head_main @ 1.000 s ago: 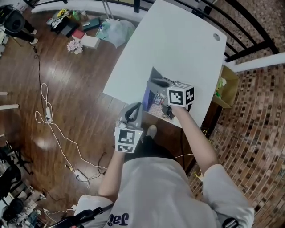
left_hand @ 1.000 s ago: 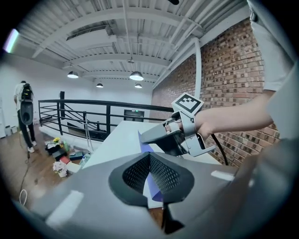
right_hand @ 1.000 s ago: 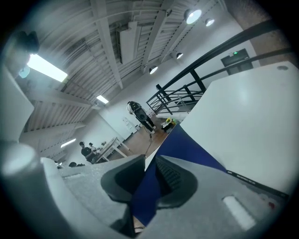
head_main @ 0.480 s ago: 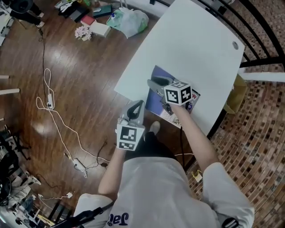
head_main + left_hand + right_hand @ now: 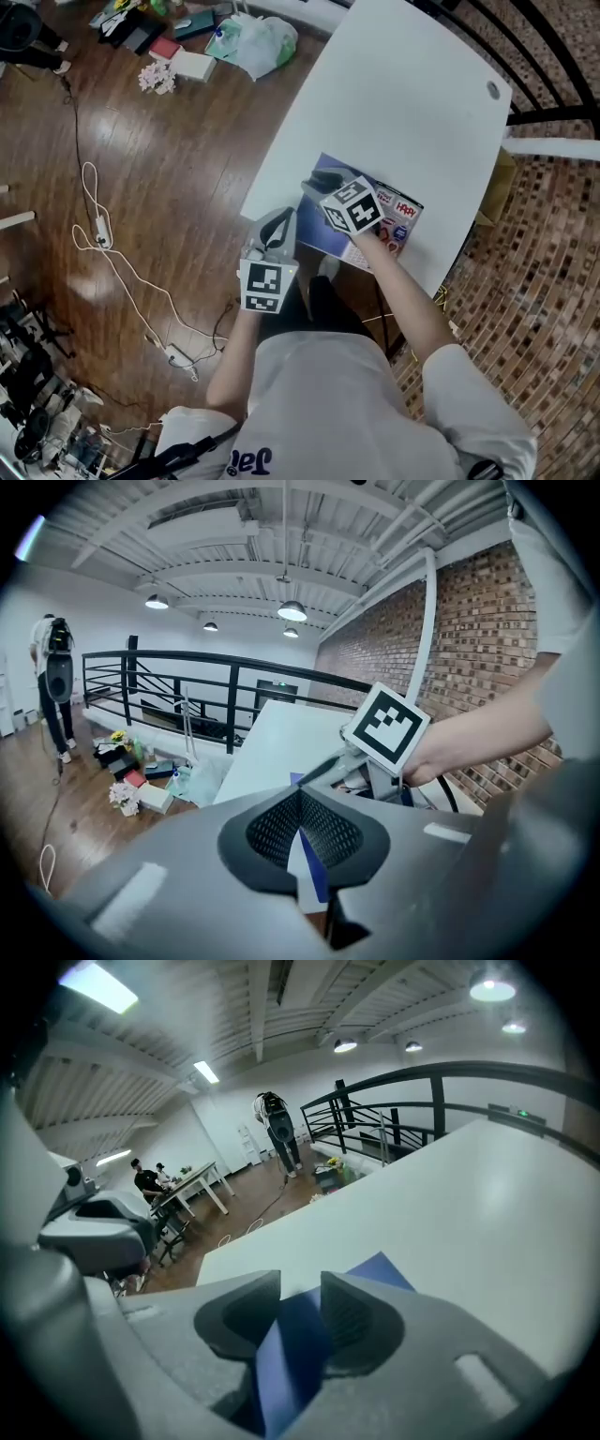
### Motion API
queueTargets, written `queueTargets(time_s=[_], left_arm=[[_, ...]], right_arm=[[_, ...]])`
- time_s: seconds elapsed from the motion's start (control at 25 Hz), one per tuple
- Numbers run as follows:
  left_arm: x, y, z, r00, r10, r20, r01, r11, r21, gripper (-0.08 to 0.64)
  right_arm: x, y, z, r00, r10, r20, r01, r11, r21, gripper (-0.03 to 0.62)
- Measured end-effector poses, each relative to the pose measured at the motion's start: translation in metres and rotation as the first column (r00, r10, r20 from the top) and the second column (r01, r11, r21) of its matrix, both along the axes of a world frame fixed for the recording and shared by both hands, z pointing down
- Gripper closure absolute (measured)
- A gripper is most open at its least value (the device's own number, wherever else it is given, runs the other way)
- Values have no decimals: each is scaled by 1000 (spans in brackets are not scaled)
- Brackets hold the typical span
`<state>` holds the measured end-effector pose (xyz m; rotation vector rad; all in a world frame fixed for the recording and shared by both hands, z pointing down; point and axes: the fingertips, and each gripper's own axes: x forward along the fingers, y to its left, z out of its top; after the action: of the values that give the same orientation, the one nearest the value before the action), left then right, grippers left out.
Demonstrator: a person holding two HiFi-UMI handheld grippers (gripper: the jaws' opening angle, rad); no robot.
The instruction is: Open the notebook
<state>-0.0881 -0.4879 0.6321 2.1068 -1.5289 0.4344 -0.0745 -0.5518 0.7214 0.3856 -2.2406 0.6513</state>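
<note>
The notebook (image 5: pixel 326 236) lies open at the near edge of the white table (image 5: pixel 403 103). Its blue cover is folded out flat to the left and a colourful printed page (image 5: pixel 401 214) is bared on the right. My right gripper (image 5: pixel 312 182) hovers low over the blue cover (image 5: pixel 380 1270). Its jaws are opening, and the cover shows in the gap without either pad pressing on it. My left gripper (image 5: pixel 280 219) hangs just off the table's near-left edge, shut and empty. In its own view, the left gripper (image 5: pixel 300 799) points at the notebook (image 5: pixel 315 881) and at the right gripper's marker cube (image 5: pixel 385 725).
Bags and boxes (image 5: pixel 246 41) lie on the wooden floor beyond the table's left side, and a white cable (image 5: pixel 94 220) trails across it. A black railing (image 5: pixel 548 66) runs behind the table. A cardboard box (image 5: pixel 495 187) sits under its right edge. People stand far off (image 5: pixel 278 1129).
The blue cover stood upright a second ago and now lies flat to the left. My right gripper came down with it and its jaws parted. My left gripper shifted slightly.
</note>
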Motion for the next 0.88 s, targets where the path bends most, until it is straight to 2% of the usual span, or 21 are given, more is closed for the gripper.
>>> queueTargets(time_s=[0.28, 0.4, 0.52, 0.64, 0.76, 0.88], left_arm=[[-17, -32, -10, 997, 79, -4, -79, 997, 20, 541], [-21, -45, -25, 992, 123, -12, -122, 992, 45, 541], [-22, -53, -43, 985, 172, -25, -170, 983, 75, 541], [-9, -60, -62, 968, 250, -26, -245, 961, 125, 541], [18, -67, -84, 942, 337, -11, -328, 924, 195, 541], [43, -47, -107, 925, 379, 6, -370, 898, 237, 541]], right_arm=[[2, -4, -13, 998, 66, 20, -66, 998, 9, 469], [8, -11, -37, 987, 146, 72, -149, 988, 44, 469], [19, -12, -68, 962, 243, 127, -255, 963, 83, 469], [42, -12, -103, 912, 358, 201, -388, 911, 139, 469], [79, -10, -144, 837, 465, 288, -531, 818, 221, 469], [112, 19, -184, 775, 527, 349, -624, 725, 292, 469]])
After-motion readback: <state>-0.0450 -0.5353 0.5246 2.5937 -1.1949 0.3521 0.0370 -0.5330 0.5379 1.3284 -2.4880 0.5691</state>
